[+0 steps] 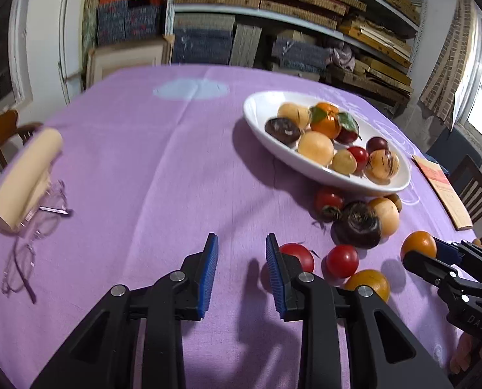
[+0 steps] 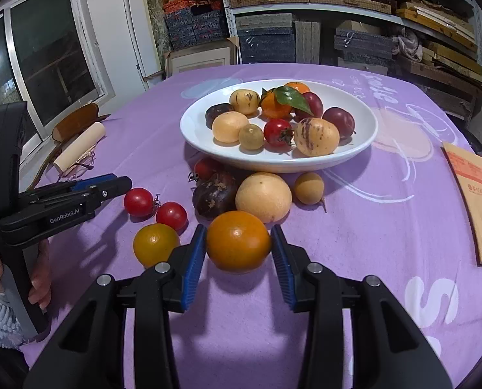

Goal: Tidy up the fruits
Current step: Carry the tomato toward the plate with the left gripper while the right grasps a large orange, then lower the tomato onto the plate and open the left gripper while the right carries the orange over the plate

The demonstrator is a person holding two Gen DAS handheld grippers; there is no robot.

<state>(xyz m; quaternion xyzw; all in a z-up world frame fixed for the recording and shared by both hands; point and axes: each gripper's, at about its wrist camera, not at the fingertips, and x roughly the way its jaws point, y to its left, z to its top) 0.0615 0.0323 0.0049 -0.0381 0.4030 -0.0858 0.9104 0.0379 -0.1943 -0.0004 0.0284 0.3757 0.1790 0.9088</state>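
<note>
The round, glossy orange fruit [image 2: 238,241] sits on the table directly between the blue ribbed pads of your right tongs [image 2: 238,246], at the near edge of the loose cluster. Both pads meet its flanks, so the right tongs are clamped on it; no lift off the cloth is visible. Being nearly spherical, the fruit has no long axis to align with. Its skin is smooth, deep orange shading to yellow-green underneath, and likely slick, so hold firmly. The coming move turns on one relation: the wide white ceramic bowl [image 2: 194,136] lies straight ahead of the right tongs and beyond the loose fruit, so you must carry up and forward over the large pale peach-coloured fruit [image 2: 263,197] and the dark wrinkled brown fruit [image 2: 213,194] just behind the held one. The bowl's front half is already crowded; the back rim offers more room. Your left tongs [image 1: 242,275] hover nearly closed with nothing between the pads, beside a small red tomato [image 1: 297,254] that touches the outer face of their right finger. A second red tomato [image 1: 342,261] and a yellow-orange round fruit [image 1: 369,283] lie close by, within easier reach of the left hand. The purple tablecloth [image 2: 354,259] covers the table.
</note>
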